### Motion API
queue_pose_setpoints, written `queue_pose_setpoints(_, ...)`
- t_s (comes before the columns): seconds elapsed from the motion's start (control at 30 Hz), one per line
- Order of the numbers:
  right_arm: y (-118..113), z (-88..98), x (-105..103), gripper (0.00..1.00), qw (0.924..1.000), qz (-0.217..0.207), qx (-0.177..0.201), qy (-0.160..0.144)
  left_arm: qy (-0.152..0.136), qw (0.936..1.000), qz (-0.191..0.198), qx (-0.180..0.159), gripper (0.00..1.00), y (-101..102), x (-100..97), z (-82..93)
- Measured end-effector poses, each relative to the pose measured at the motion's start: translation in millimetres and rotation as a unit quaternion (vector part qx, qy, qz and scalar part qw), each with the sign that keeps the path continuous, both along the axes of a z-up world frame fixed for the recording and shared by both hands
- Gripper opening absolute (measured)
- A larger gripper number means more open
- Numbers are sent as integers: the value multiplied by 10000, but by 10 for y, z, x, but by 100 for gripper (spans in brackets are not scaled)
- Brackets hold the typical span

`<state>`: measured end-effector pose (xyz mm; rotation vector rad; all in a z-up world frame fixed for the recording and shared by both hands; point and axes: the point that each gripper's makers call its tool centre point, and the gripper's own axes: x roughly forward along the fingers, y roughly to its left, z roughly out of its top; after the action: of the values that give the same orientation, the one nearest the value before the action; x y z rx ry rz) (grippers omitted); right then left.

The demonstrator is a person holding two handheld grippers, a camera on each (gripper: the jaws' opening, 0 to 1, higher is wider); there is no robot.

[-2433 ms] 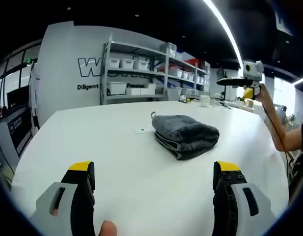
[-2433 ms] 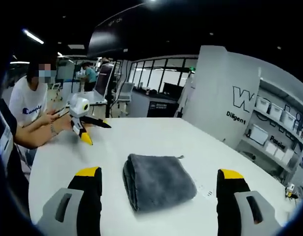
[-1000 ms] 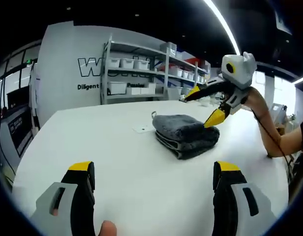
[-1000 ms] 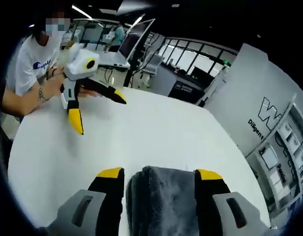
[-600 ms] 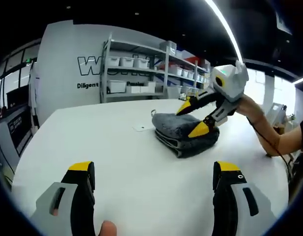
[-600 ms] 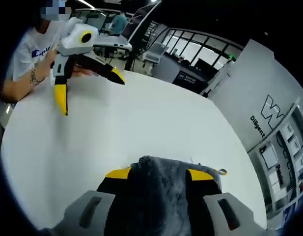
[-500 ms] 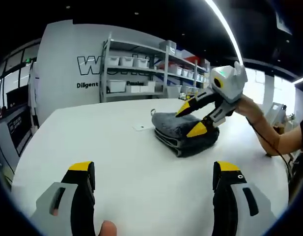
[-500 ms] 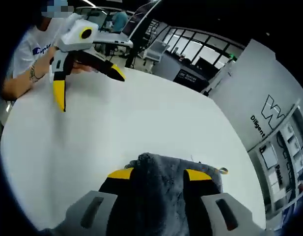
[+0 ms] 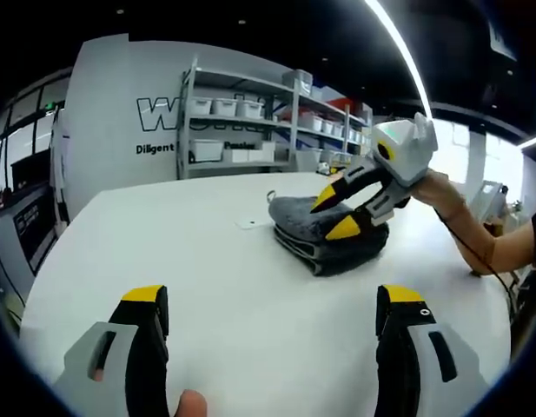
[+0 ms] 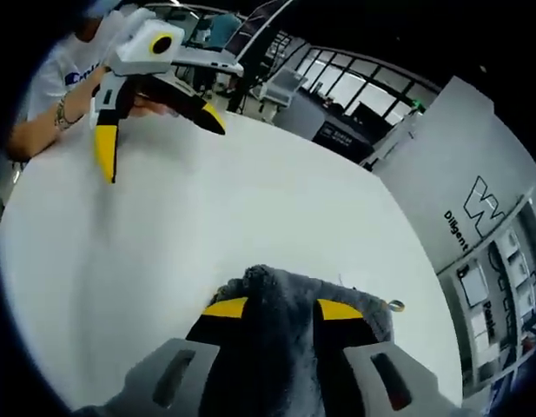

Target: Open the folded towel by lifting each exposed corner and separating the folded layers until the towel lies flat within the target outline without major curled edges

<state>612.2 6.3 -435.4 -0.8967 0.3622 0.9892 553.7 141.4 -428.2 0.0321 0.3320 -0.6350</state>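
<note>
A dark grey folded towel (image 9: 324, 239) lies on the white table (image 9: 207, 261), its hanging loop at the far end. My right gripper (image 9: 333, 214) comes in from the right and pinches the towel's top layer, which bunches up slightly. In the right gripper view the same towel (image 10: 281, 287) rises as a ridge between the yellow tips of my right gripper (image 10: 282, 308), shut on it. My left gripper (image 9: 274, 300) stays open low over the near table, well short of the towel. It also hangs open above the table's far side as the left gripper (image 10: 159, 143).
A small white tag (image 9: 248, 225) lies beside the towel. Metal shelving (image 9: 250, 113) with white bins stands behind the table. A person's hand and forearm (image 9: 463, 221) reach in from the right. The table's rounded edge (image 10: 16, 217) curves near the person in a white shirt (image 10: 63, 74).
My right gripper came down from above the table onto the towel, and its jaws narrowed on the top layer, bunching it up. My left gripper has kept its place.
</note>
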Motion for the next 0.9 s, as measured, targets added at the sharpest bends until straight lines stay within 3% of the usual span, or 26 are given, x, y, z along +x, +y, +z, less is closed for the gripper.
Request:
queue_pose_setpoints(0.2,24,-20,-19,9,9998,160,-36,-83,33,10000,-8,5,98,-10,4,-23)
queue_pose_setpoints(0.37,-21,7,-47,4,9997,182,26,-146,55,10000,1,3,98,-4,12,-37)
queue_pose_setpoints(0.67,-234,322,-36,3,9952,-209,922,-241,79,10000,-1,-5,97,-11,11,-53)
queue_pose_setpoints(0.9,-532,564,-71,3,9904,-419,1246,-427,79,10000,-51,4,97,-44,-8,-58)
